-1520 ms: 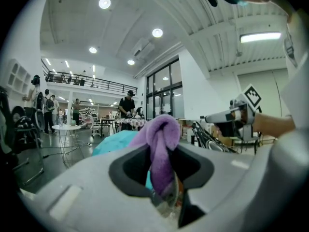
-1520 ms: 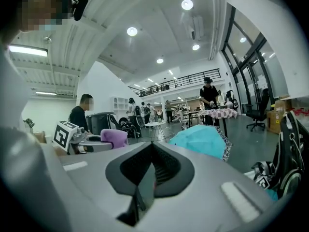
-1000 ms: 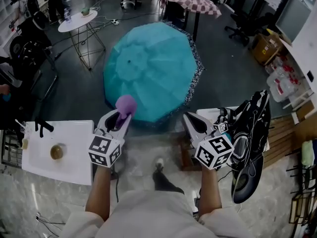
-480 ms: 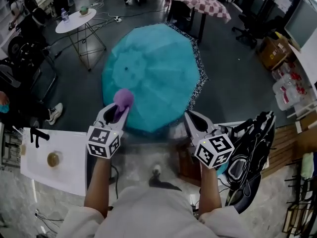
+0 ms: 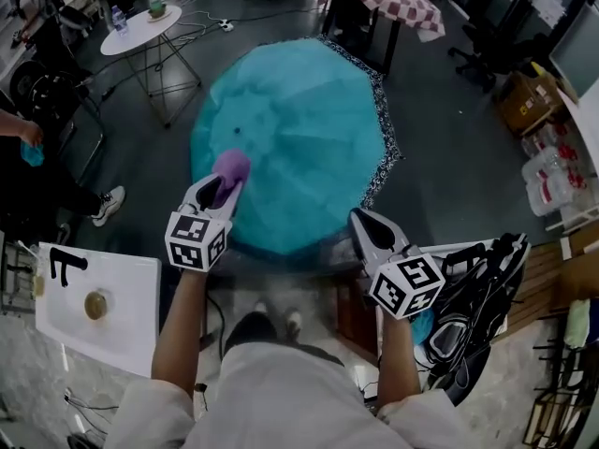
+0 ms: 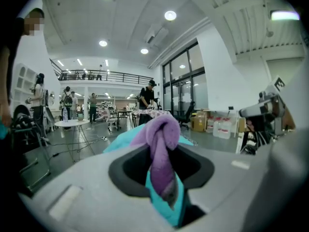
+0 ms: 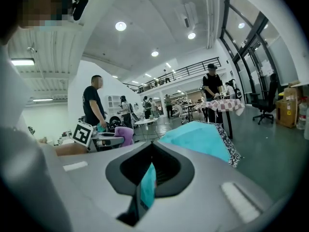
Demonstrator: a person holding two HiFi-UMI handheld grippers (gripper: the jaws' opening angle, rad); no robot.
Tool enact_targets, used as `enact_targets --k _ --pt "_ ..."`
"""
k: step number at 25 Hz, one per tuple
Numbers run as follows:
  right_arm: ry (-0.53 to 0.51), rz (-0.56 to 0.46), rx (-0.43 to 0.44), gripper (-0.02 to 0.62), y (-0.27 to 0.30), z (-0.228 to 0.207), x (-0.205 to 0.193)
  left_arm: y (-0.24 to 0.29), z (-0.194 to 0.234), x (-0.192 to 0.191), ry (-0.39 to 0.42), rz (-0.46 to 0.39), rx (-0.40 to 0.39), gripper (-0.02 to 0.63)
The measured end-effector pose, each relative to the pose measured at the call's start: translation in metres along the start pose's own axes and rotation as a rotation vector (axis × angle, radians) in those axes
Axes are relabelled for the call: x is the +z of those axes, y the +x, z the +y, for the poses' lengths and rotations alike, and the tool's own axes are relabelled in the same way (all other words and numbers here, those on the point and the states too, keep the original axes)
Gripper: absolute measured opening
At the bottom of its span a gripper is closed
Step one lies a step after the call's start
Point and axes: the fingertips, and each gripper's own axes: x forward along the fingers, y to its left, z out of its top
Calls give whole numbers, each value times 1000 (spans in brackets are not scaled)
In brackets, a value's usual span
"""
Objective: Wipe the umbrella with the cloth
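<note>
1. Grey hall floor (image 5: 449,166) carries the open teal umbrella (image 5: 299,138), canopy up, ahead of both grippers.
2. Left gripper (image 5: 218,187) pinches a purple cloth (image 5: 231,166), which overlaps the canopy's near left part in the head view.
3. Right gripper (image 5: 363,221) has its jaws drawn almost together on nothing, by the umbrella's near rim; teal shows through the slit.
4. White tabletop (image 5: 122,279) at left bears a brown round item (image 5: 95,304). A cardboard box (image 5: 524,101) stands far right, contents unclear.

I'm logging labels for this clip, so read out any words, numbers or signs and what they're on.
No readable text anywhere.
Left cube and right cube: square marker patterns only, no letters.
Box: any print too small to read.
</note>
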Motion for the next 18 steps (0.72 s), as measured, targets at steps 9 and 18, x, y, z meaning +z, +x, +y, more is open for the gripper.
enact_targets --k 9,18 --pt "16 43 -74 5 72 -24 3 80 74 -31 -38 66 -8 126" --pt "14 90 -118 5 153 -42 6 169 145 -87 -109 154 -25 126"
